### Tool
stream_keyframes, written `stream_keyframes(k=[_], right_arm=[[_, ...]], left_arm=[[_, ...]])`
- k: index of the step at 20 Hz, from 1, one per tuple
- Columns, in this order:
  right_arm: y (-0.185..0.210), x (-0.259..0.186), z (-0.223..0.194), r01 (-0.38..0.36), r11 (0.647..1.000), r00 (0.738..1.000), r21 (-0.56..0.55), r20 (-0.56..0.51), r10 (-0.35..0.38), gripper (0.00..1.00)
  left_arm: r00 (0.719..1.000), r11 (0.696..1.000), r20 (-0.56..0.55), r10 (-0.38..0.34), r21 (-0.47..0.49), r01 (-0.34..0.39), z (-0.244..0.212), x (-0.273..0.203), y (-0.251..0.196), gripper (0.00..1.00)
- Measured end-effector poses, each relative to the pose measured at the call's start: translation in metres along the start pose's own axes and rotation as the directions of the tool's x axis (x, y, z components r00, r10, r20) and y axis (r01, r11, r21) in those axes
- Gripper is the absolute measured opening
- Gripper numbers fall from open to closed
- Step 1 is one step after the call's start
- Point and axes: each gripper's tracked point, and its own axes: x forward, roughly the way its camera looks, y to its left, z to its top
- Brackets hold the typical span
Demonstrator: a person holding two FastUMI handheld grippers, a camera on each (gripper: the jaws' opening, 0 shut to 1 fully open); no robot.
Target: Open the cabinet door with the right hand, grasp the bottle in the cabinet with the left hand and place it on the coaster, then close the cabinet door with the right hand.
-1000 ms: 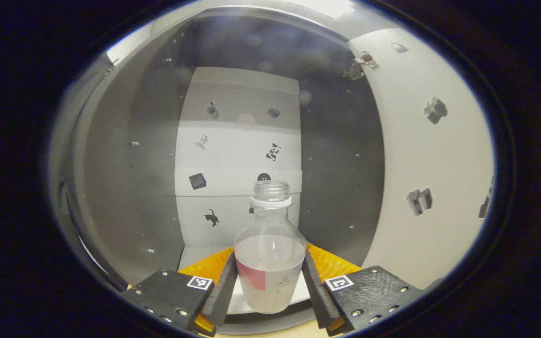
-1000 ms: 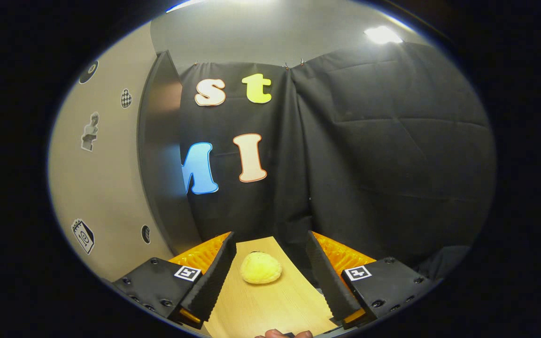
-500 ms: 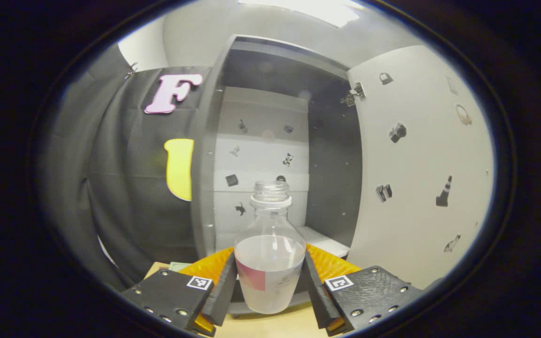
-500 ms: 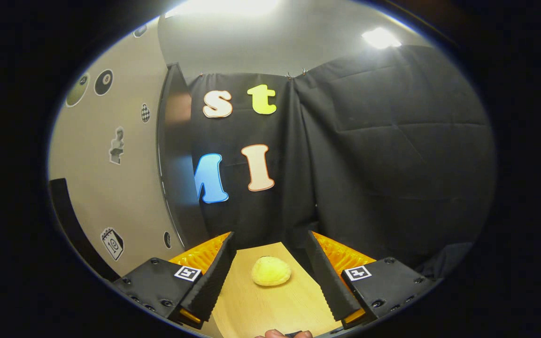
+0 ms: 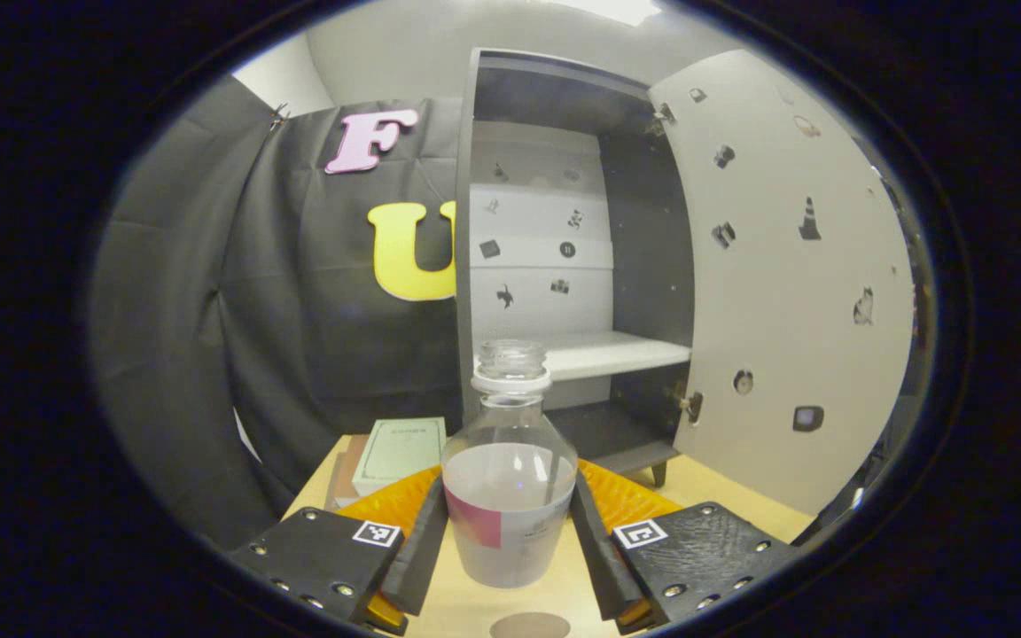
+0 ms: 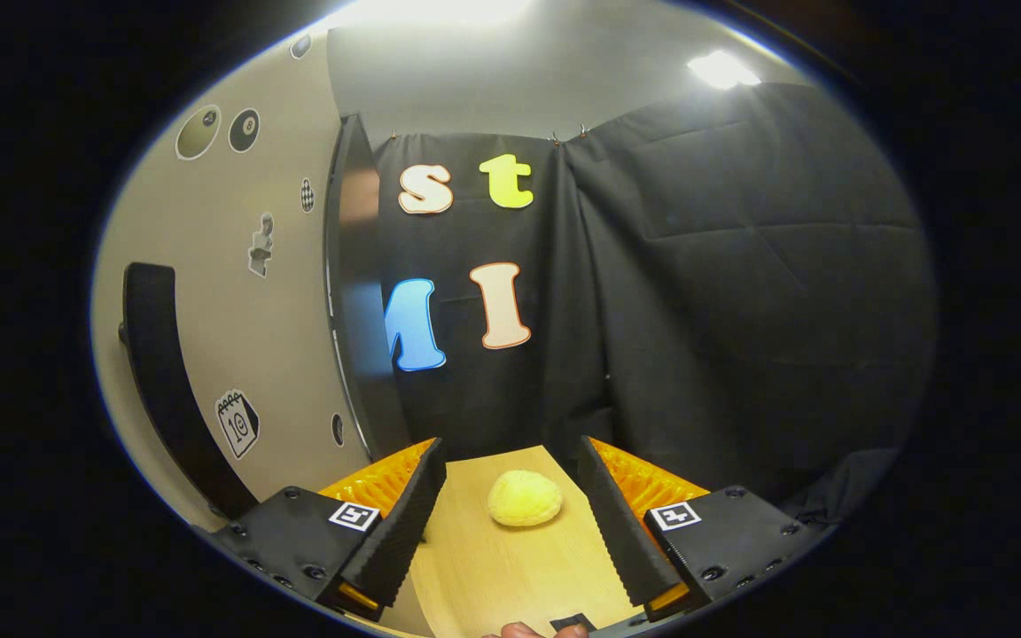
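- Two fingers of the left gripper (image 5: 509, 545) press on either side of the clear, cap-less plastic bottle (image 5: 510, 470) at lower centre of the left gripper view; grip falls on the lower body.
- Bottle upright: long axis vertical in frame, open threaded mouth pointing up, base toward the light wooden tabletop (image 5: 714, 492). Whether the base touches the wood cannot be told.
- Bottle appearance: transparent neck with a white ring under the threads, rounded shoulder, cloudy pale liquid in the lower half, label with a pink patch on its left side.
- Left gripper view also gives: dark grey cabinet (image 5: 643, 257) at upper centre, behind the bottle; its pale sticker-dotted door (image 5: 785, 292) swung open at right; a white shelf (image 5: 604, 353) inside; a pale green booklet (image 5: 400, 450) on the table at lower left; the top edge of a round brown coaster (image 5: 530, 626) at the bottom edge, just below the bottle.
- Right gripper view gives other things: right gripper (image 6: 510, 523) with fingers spread apart, empty; a yellow rounded object (image 6: 525, 498) lying on the table between them, touching neither; a black handle (image 6: 165, 381) on the door's pale face at left.
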Motion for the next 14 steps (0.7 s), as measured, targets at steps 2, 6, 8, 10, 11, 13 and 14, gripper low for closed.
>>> stream_keyframes(k=[2,6,8,10,11,13,14], right_arm=[[0.002,-0.005,-0.006,0.007,1.000,1.000,0.018,-0.026,-0.006,0.95],[0.007,-0.006,-0.015,0.034,0.994,0.998,0.100,-0.054,-0.029,0.92],[0.008,-0.007,-0.019,0.058,0.989,0.996,0.138,-0.080,-0.047,0.92],[0.007,-0.007,-0.014,0.077,0.980,0.996,0.182,-0.061,-0.067,0.92],[0.007,-0.003,-0.011,0.085,0.975,0.996,0.205,-0.043,-0.078,0.98],[0.005,0.005,-0.006,0.109,0.970,0.994,0.217,-0.018,-0.108,0.98],[0.003,0.007,-0.005,0.122,0.972,0.993,0.201,-0.015,-0.121,0.98]], left_arm=[[1.000,1.000,-0.027,-0.008,-0.021,0.007,-0.037,-0.006,-0.006,0.72],[0.999,0.999,-0.038,-0.007,-0.034,0.006,-0.090,-0.014,-0.019,0.70],[0.999,1.000,-0.047,0.005,-0.026,-0.006,-0.113,-0.017,-0.022,0.72],[0.998,0.999,-0.059,0.018,-0.034,-0.020,-0.138,-0.021,-0.024,0.72],[0.998,0.998,-0.063,0.027,-0.046,-0.030,-0.148,-0.022,-0.024,0.72],[0.997,0.997,-0.059,0.054,-0.048,-0.057,-0.159,-0.025,-0.024,0.72],[0.996,0.996,-0.060,0.071,-0.046,-0.074,-0.164,-0.026,-0.022,0.72]])
